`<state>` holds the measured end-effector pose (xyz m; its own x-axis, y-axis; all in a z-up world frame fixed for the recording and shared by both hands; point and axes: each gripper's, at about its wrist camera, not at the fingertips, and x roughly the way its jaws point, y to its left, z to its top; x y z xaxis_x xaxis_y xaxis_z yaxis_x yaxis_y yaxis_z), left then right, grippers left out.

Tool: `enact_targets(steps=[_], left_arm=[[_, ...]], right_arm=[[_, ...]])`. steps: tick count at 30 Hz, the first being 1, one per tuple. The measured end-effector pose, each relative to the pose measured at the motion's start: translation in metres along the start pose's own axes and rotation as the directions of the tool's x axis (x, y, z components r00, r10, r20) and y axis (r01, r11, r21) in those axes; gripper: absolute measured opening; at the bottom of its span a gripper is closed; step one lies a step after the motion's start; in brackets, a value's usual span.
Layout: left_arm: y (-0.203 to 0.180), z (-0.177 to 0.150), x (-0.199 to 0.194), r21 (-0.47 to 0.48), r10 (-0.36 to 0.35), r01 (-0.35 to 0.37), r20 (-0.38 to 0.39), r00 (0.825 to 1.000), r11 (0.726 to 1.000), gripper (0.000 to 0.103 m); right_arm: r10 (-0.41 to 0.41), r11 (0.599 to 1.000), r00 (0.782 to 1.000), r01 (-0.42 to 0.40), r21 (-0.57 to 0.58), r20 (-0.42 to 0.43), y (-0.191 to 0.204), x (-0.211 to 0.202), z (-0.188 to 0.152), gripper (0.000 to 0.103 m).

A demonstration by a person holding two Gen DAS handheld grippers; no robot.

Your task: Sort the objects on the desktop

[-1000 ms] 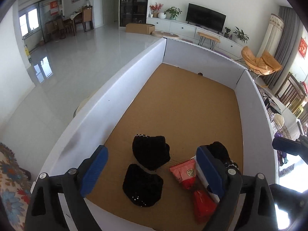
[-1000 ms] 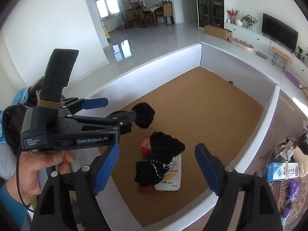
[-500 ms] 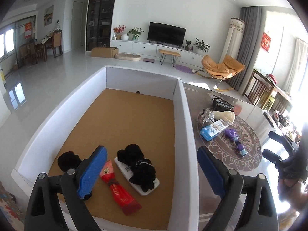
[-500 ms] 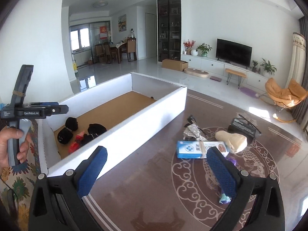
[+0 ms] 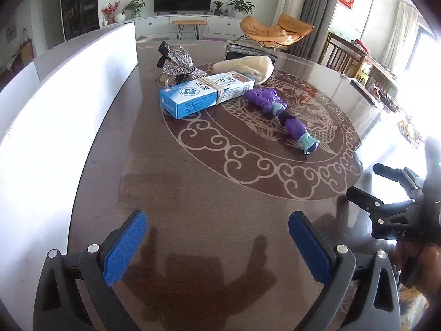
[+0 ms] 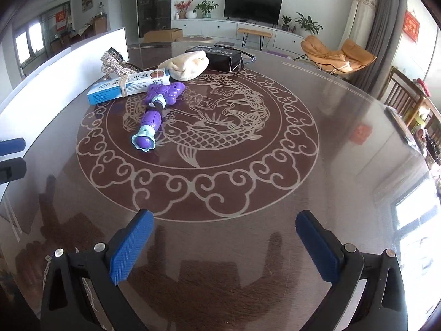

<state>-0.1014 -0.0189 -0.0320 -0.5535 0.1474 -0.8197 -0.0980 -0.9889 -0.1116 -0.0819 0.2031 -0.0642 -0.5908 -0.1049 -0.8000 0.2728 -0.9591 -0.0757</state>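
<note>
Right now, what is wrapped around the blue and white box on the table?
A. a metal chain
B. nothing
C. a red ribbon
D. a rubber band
D: a thin tan rubber band circles the box near its middle, seen in both views.

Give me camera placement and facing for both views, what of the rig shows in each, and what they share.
Left wrist: on the left gripper, angled down across the dark table at the blue box and purple toy; white bin wall at left; jaws open and empty; right gripper and hand at the right edge.
Right wrist: on the right gripper, angled down over the table; jaws open and empty; left gripper's blue tip at the left edge.
Shared: box, toy, beige pouch, glitter bow, black box.
</note>
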Motion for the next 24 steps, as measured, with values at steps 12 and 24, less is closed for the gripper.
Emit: enact_targets(steps=[12, 24], left_arm=[[-0.019, 0.030, 0.039, 0.079, 0.086, -0.085, -0.005, 0.996, 0.993, 0.103], [-0.020, 0.030, 0.039, 0.078, 0.088, -0.088, -0.004, 0.996, 0.993, 0.103]], right_arm=[[0.026, 0.997, 0.999, -0.024, 0.074, -0.019, 0.004, 0.016, 0.008, 0.103], [0.026, 0.997, 0.999, -0.025, 0.075, -0.019, 0.004, 0.016, 0.008, 0.103]])
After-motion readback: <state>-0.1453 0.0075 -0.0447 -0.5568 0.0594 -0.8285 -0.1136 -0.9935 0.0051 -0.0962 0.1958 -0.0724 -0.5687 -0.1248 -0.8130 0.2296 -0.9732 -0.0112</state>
